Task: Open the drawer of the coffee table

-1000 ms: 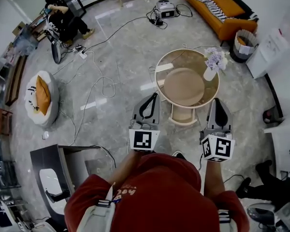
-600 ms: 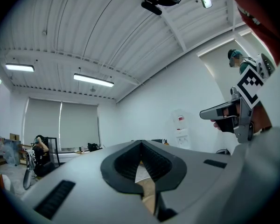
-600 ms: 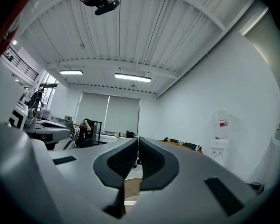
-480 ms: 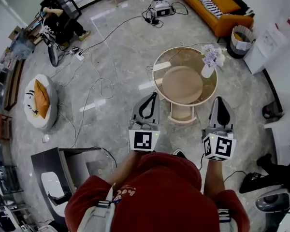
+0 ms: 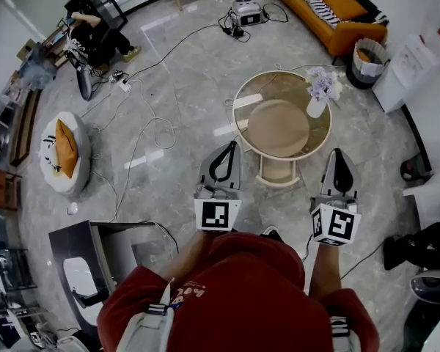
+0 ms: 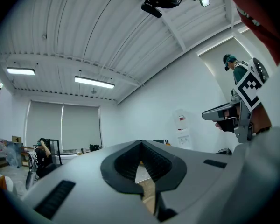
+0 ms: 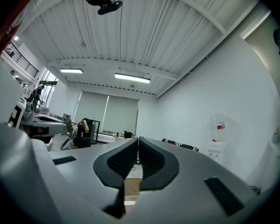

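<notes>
**A:** Any progress to report on the coffee table (image 5: 246,105)?

**B:** Hard to call. Stands far of both tongs: round, glass-topped, with a vase of flowers (image 5: 319,97) at its right edge. On the near side, seeing the drawer (image 5: 277,172) as a pale box that juts out past the round rim.

**A:** Pulled out, then?

**B:** Looks that way from above: a beige bottom inside a lighter frame, open to the camera. Cannot tell how much further it could slide, nor rule out a front that simply sits proud of the top.

**A:** And the tongs?

**B:** Left gripper (image 5: 232,145): tips pinched together, just a hollow behind them, nothing in it. Right gripper (image 5: 338,152): closed to a hairline slit, likewise empty. Both held level, one to the left and one to the right of the drawer, on the near side of the table, touching neither.

**A:** So done or not?

**B:** Fits both. Either drawn out and let go of, or waiting with the tongs short of the front. No way to settle it from here.
</notes>
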The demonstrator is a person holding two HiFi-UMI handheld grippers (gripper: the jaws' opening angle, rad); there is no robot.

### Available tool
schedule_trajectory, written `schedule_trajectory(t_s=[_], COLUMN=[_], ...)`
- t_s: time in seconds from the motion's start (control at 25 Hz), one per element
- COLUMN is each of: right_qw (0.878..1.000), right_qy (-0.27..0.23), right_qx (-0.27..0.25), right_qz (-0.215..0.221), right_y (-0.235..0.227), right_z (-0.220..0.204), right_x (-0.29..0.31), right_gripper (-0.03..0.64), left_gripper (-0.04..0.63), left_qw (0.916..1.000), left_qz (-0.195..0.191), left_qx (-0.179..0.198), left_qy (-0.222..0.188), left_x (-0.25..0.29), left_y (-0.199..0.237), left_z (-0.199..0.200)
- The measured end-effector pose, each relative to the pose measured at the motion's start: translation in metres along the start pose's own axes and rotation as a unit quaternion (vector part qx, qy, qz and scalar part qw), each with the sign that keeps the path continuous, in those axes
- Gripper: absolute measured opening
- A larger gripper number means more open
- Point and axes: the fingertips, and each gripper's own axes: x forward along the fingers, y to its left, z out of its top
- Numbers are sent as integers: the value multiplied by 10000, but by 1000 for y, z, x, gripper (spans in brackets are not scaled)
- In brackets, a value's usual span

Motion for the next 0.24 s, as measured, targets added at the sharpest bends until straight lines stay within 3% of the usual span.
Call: schedule_trajectory(t_s=[0.24], right_qw=[10000], right_qy=[-26], right_qx=[17], right_qz=[26], right_y=[-8], right_z=[-3], right_x=[-5], right_gripper=[23], left_gripper=[12], left_qw=[9999], left_qz=[-89], left_qx=[-54], left_qy=[-31], left_x=[0], left_y=[-14], left_z=[3])
